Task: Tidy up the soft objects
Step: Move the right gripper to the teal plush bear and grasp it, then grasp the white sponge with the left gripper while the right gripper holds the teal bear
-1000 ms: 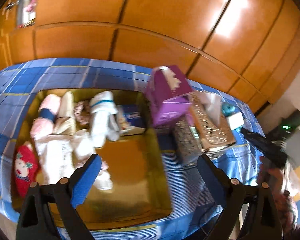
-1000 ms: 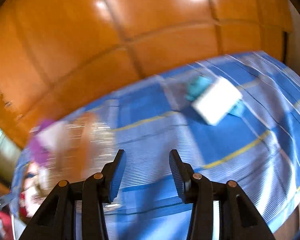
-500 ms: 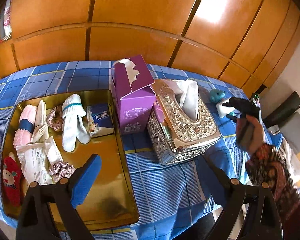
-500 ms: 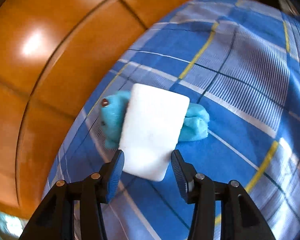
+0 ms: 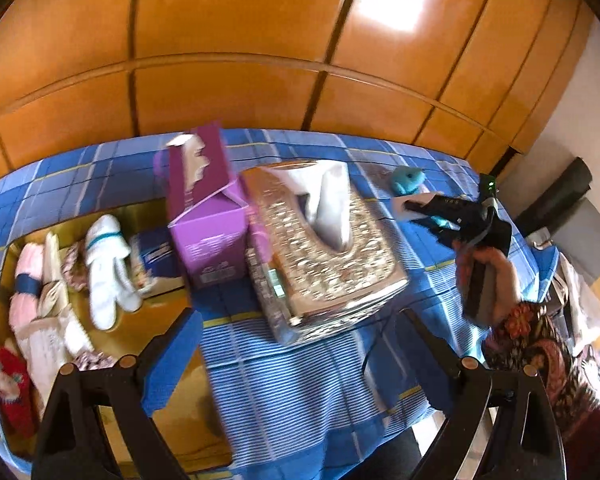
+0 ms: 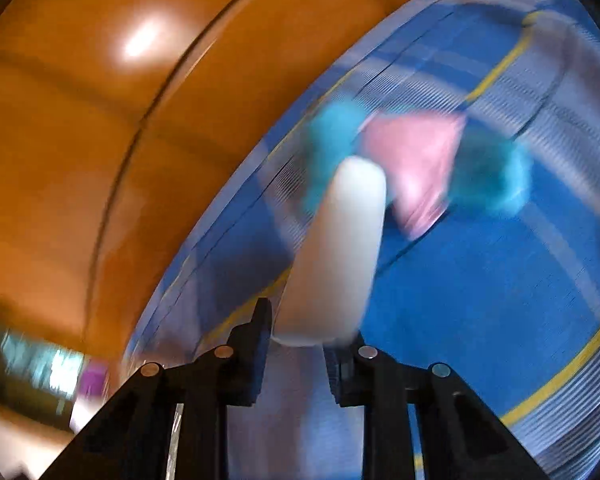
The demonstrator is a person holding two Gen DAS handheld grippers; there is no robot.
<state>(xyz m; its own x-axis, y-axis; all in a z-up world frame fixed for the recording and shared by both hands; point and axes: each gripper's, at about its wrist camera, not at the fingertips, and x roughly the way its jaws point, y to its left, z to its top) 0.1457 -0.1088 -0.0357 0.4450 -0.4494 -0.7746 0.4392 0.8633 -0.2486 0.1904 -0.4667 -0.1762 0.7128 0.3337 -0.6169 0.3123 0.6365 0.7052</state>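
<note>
The right gripper (image 6: pixel 300 344) has its jaws closing on a white soft pad (image 6: pixel 340 256). The pad sits between the two fingers, and its near end fills the gap, so it looks held. The pad is long and thin from this side. Its long way runs from the jaws up and away, leaning a little right, with the round end far from the gripper.

Just past the pad lies a fuzzy teal toy (image 6: pixel 488 176) with a pink patch, on the blue checked cloth (image 6: pixel 480 288). This view is blurry.

The left gripper (image 5: pixel 296 356) has its jaws wide apart, with nothing between them. It hangs over the cloth, near the gold tray (image 5: pixel 168 312).

Only the left view shows the rest. The tray is on the left and holds white socks (image 5: pixel 108 268), a pink roll (image 5: pixel 30 276) and a red sock (image 5: pixel 14 392). A purple tissue box (image 5: pixel 208 216) and a shiny silver tissue box (image 5: pixel 328 256) stand in the middle. On the right, a hand (image 5: pixel 496 276) holds the right gripper, with the white pad at its tip, close to the teal toy. The pad's shape is hard to see from there.
</note>
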